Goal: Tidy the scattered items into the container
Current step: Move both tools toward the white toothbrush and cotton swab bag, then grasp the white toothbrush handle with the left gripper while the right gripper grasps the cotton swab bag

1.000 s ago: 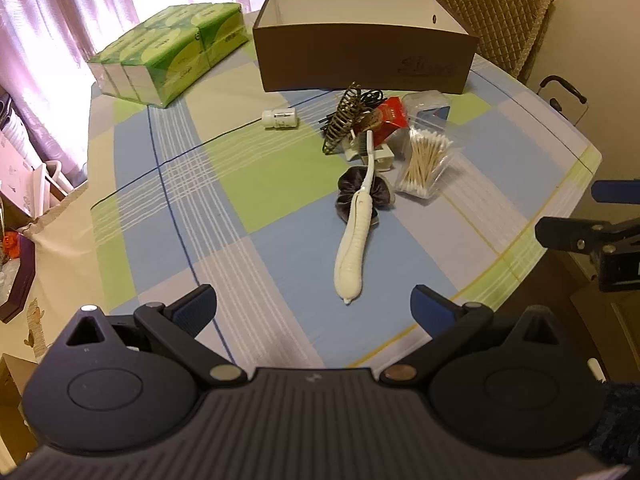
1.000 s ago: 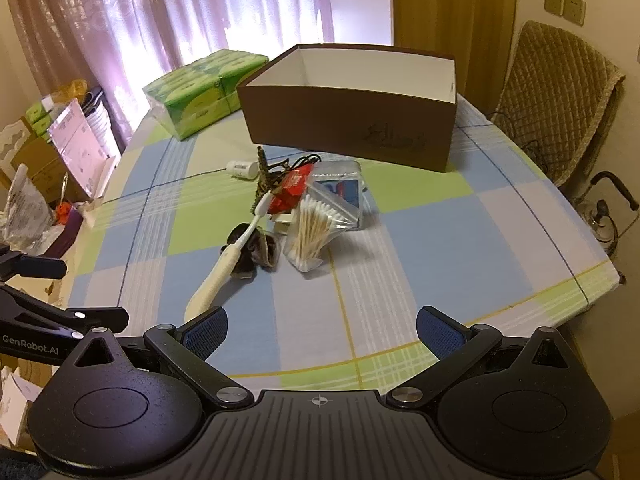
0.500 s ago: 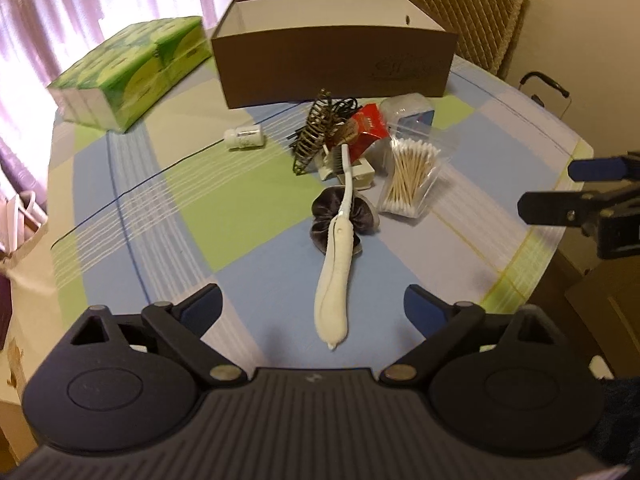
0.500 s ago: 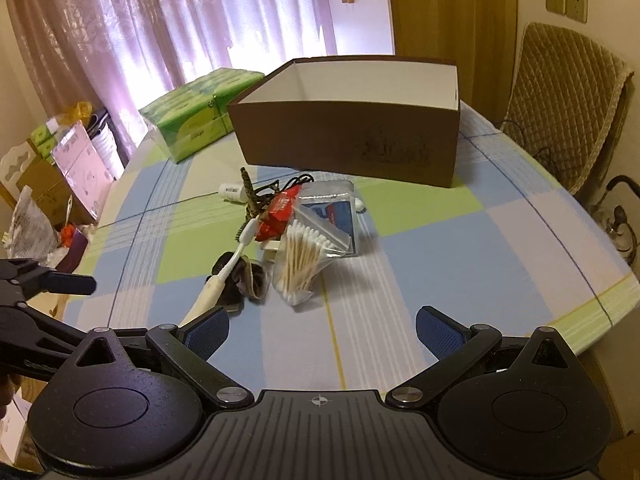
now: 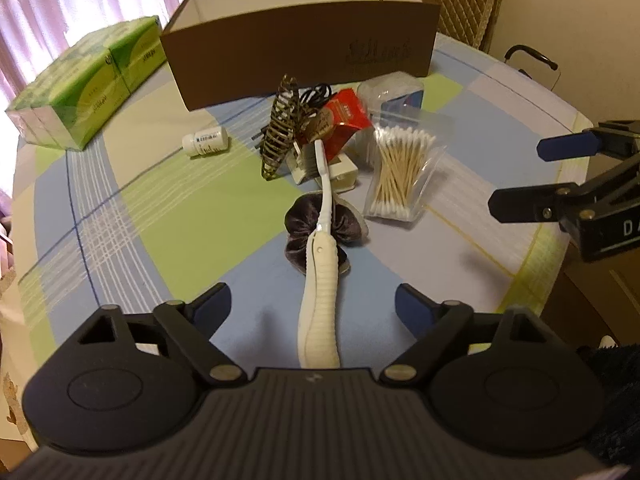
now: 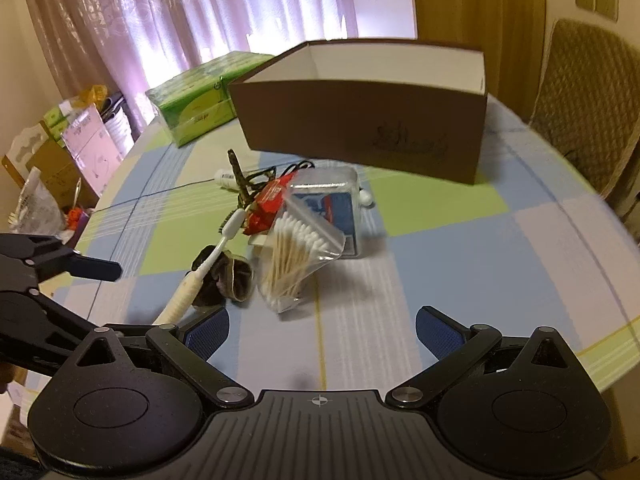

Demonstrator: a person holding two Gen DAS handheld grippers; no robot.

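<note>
A brown open box (image 5: 304,48) stands at the back of the checked tablecloth; it also shows in the right wrist view (image 6: 360,128). In front of it lies a heap: a white toothbrush (image 5: 320,280), a dark scrunchie (image 5: 340,228), a bag of cotton swabs (image 5: 400,172), a red packet (image 5: 344,116), a brown hair claw (image 5: 282,128) and a small white bottle (image 5: 206,142). My left gripper (image 5: 312,306) is open, its fingers either side of the toothbrush handle. My right gripper (image 6: 322,326) is open and empty, just short of the swab bag (image 6: 296,256).
Green tissue packs (image 5: 84,84) lie at the back left. A clear plastic case (image 6: 336,208) sits behind the swabs. A quilted chair (image 6: 584,104) stands to the right of the table. Boxes and bags (image 6: 60,160) crowd the floor on the left.
Both grippers have moved forward toward the heap. The toothbrush handle now lies between my left fingers, and the swab bag is closer to my right gripper. Nothing has been grasped.
</note>
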